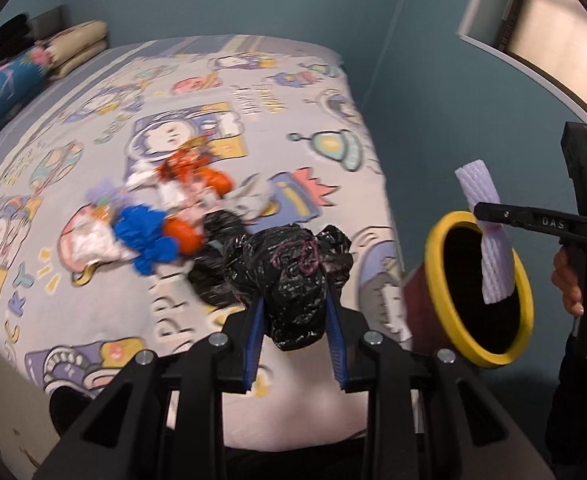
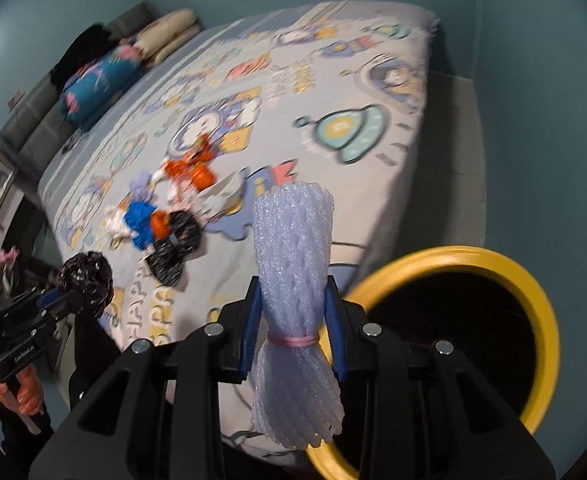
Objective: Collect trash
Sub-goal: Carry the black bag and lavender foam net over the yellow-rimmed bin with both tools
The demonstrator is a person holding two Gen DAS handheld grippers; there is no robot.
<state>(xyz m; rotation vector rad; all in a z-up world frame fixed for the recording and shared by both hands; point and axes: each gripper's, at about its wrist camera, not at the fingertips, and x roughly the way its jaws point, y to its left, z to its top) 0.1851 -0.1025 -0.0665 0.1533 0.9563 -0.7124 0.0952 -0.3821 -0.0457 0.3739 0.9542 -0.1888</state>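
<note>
crumpled black bag wad (image 1: pixel 293 276) pinched aloft, lilac foam net roll (image 2: pixel 293 280) upright beside yellow-rimmed bin (image 2: pixel 533 304), litter pile (image 1: pixel 161 216) on bed

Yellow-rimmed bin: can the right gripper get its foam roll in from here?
Probably yes. The right gripper, shut on the foam roll, is beside the yellow-rimmed bin; the bin's mouth is open, nothing blocking it.

The left tongs (image 1: pixel 293 300) point down at a slant, and the blue pads (image 1: pixel 254 328) press on both sides of a black bag (image 1: pixel 293 280). The right tongs (image 2: pixel 293 312) also point down at a slant and grip a foam net (image 2: pixel 293 280) at the tied middle. In the left view the right tongs come in from the right side, with a hand (image 1: pixel 569 280) on the handle. In the right view the left hand (image 2: pixel 21 396) holds its handle at the lower left.
</note>
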